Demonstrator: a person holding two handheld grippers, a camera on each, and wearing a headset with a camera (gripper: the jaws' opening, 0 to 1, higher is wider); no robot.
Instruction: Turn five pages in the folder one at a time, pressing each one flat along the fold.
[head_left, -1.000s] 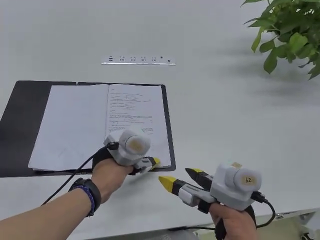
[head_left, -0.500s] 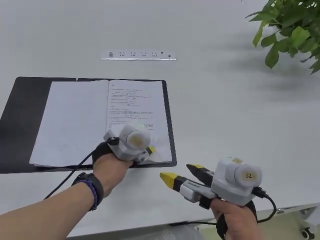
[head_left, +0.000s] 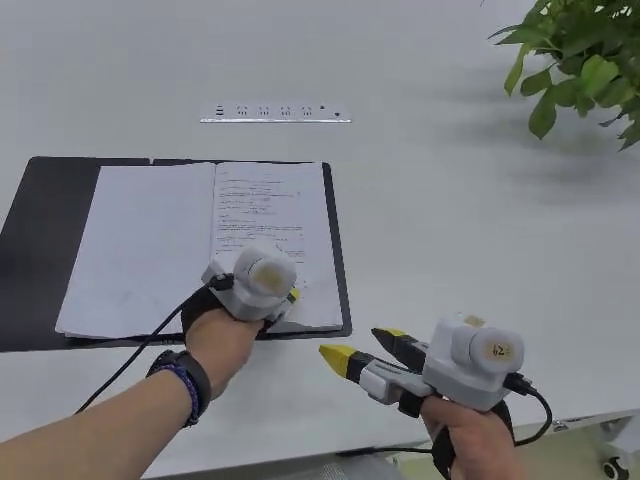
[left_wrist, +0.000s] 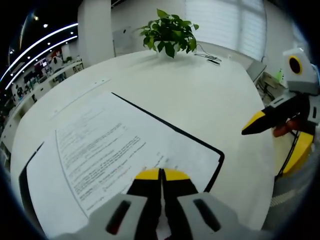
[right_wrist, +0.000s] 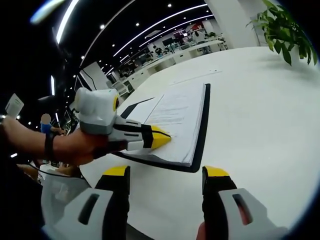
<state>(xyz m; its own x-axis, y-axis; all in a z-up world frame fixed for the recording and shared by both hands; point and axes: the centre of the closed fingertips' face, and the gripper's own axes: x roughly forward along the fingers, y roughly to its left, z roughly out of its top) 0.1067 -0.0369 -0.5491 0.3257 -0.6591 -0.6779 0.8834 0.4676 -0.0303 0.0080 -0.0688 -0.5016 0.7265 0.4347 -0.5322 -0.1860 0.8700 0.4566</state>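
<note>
A black folder (head_left: 40, 250) lies open on the white table. Its left page (head_left: 150, 250) is blank and its right page (head_left: 270, 225) carries printed text. My left gripper (head_left: 292, 296) is shut, its yellow tips (left_wrist: 161, 174) resting on the lower right corner of the printed page (left_wrist: 105, 145). Whether any paper is pinched between them I cannot tell. The right gripper view shows the left gripper (right_wrist: 162, 137) lying over that same corner. My right gripper (head_left: 360, 345) hovers open over bare table just right of and below the folder's corner, its jaws (right_wrist: 166, 172) wide apart with nothing between them.
A white power strip (head_left: 275, 112) lies beyond the folder. A leafy plant (head_left: 585, 60) stands at the far right. The table's front edge (head_left: 300, 455) runs close under both hands, and a black cable (head_left: 140, 355) trails from the left gripper.
My left gripper has moved from the folder's bottom edge up onto the lower right corner of the printed page. The right gripper has stayed almost still and open.
</note>
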